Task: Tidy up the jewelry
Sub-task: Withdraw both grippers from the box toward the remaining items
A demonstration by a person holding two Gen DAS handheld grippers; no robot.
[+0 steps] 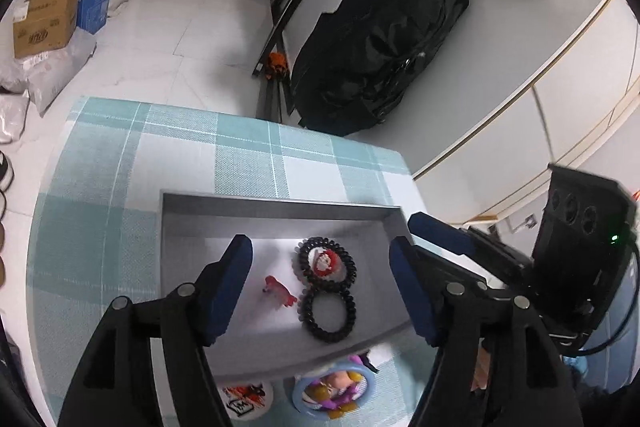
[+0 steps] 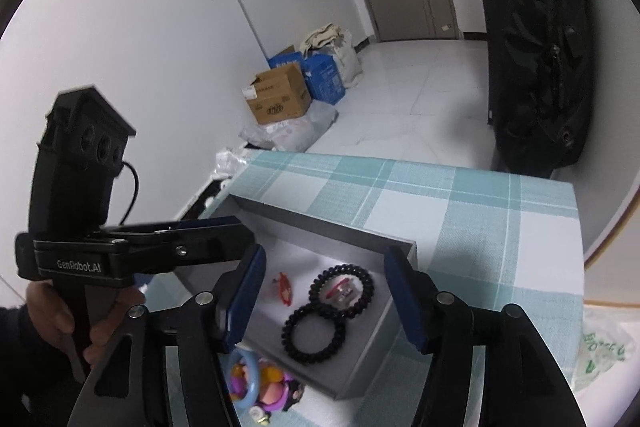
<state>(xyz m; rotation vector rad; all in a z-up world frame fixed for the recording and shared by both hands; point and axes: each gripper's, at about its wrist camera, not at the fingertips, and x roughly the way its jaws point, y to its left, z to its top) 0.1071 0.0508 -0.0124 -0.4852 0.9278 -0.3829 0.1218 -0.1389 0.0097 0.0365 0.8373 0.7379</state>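
Observation:
A grey tray (image 1: pixel 280 205) (image 2: pixel 332 223) sits on the checked cloth. In it lie two black spiral hair ties (image 1: pixel 326 319) (image 2: pixel 314 333), one (image 1: pixel 326 263) (image 2: pixel 342 291) ringing a red-and-white trinket, and a small red clip (image 1: pixel 280 291) (image 2: pixel 284 289). My left gripper (image 1: pixel 320 287) hovers open and empty over the tray. My right gripper (image 2: pixel 324 297) is also open and empty above the tray; it shows at the tray's right side in the left wrist view (image 1: pixel 440 231). A colourful ring toy (image 1: pixel 334 387) (image 2: pixel 260 383) lies on the cloth at the tray's near edge.
The teal-and-white checked tablecloth (image 1: pixel 240 155) (image 2: pixel 460 203) covers a small table. A round badge (image 1: pixel 246 397) lies near the toy. A black bag (image 1: pixel 380 47) (image 2: pixel 536 39) stands behind the table. Cardboard and blue boxes (image 1: pixel 60 11) (image 2: pixel 296 87) are on the floor.

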